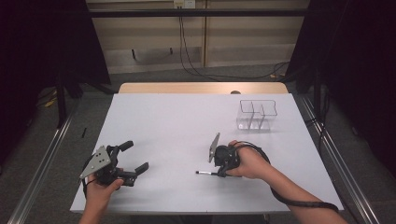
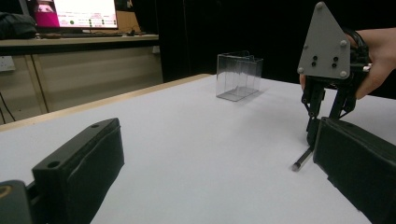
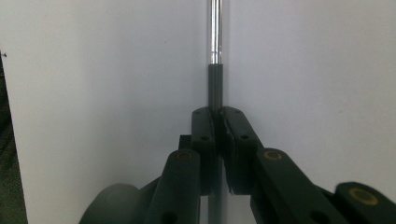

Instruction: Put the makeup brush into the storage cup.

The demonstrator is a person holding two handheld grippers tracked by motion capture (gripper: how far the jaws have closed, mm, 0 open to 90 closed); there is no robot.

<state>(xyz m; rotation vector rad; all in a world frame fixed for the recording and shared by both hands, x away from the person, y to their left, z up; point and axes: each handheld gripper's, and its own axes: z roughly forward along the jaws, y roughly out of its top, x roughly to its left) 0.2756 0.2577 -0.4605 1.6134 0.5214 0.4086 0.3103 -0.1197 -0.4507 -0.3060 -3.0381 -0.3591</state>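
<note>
My right gripper [image 1: 219, 173] is clamped on a pen [image 3: 215, 51] lying flat on the table [image 1: 177, 121], well short of the clear box [image 1: 256, 115]. The pen's length runs straight out from my jaws. My left gripper [image 1: 135, 161] rests farther off, jaws apart.

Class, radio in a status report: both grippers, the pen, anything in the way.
Right gripper shut on pen, pen flat on table. Left gripper open, empty. Clear organizer far off; nothing obstructing.
</note>
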